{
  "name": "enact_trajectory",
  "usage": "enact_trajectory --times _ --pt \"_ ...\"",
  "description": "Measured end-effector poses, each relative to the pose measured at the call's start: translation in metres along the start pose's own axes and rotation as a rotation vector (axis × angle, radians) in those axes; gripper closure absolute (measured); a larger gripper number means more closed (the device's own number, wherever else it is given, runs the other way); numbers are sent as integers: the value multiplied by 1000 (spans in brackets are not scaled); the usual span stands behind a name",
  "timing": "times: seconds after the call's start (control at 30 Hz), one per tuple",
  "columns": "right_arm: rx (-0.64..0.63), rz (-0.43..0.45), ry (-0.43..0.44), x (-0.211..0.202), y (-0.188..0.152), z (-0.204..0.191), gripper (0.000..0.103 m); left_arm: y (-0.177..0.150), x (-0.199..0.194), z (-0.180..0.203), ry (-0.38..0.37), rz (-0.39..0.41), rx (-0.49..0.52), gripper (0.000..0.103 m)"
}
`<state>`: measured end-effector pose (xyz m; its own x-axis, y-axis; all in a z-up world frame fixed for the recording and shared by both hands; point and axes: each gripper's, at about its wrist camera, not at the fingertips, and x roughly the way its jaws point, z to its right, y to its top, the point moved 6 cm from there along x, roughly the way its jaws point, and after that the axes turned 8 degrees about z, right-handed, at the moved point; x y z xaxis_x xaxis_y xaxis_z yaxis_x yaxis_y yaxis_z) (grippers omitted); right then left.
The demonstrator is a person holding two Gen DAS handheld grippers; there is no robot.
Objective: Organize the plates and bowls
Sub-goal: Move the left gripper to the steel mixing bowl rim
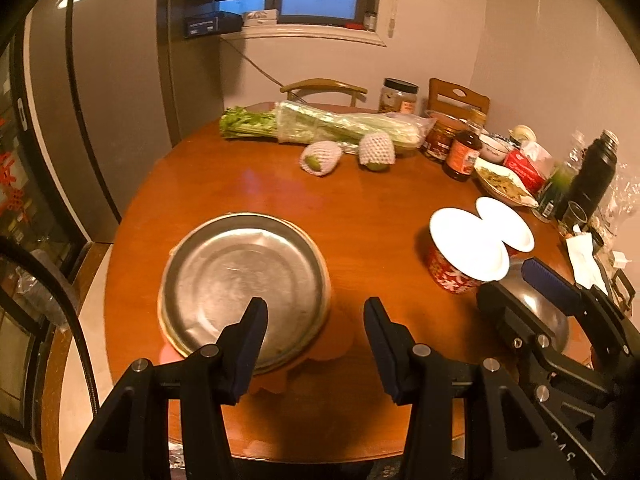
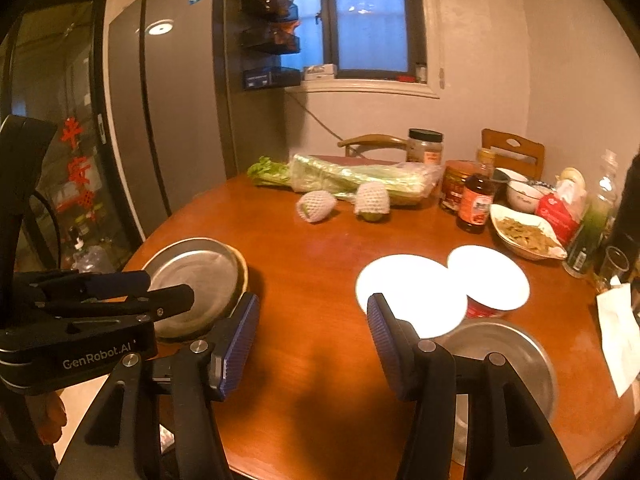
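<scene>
A round metal plate [image 1: 244, 284] lies on an orange mat at the near left of the wooden table [image 1: 360, 208]; it also shows in the right wrist view [image 2: 196, 276]. My left gripper [image 1: 316, 312] is open and empty, just right of that plate's near rim. Two red bowls with white insides [image 1: 466, 248] [image 1: 506, 222] stand at the right. A second metal plate [image 2: 504, 364] lies near them. My right gripper [image 2: 312, 316] is open and empty above the table, left of this plate.
Wrapped celery [image 1: 332, 126], two netted fruits [image 1: 320, 157], jars, a sauce bottle [image 1: 464, 154], a dish of food [image 1: 504, 182], a black flask [image 1: 596, 168] and napkins [image 2: 620, 340] crowd the far and right sides. A fridge [image 1: 112, 92] stands left.
</scene>
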<state>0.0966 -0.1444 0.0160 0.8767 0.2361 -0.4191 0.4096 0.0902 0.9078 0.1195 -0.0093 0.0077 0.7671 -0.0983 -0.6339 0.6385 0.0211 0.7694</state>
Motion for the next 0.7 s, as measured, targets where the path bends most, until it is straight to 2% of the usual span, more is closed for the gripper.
enact_trajectory --times 0.37,0.7 --pt "62 21 -50 -20 -6 46 45 -5 5 38 -40 -20 36 53" --pt "129 7 -170 -36 -18 114 45 -6 21 89 -120 -50 59 53"
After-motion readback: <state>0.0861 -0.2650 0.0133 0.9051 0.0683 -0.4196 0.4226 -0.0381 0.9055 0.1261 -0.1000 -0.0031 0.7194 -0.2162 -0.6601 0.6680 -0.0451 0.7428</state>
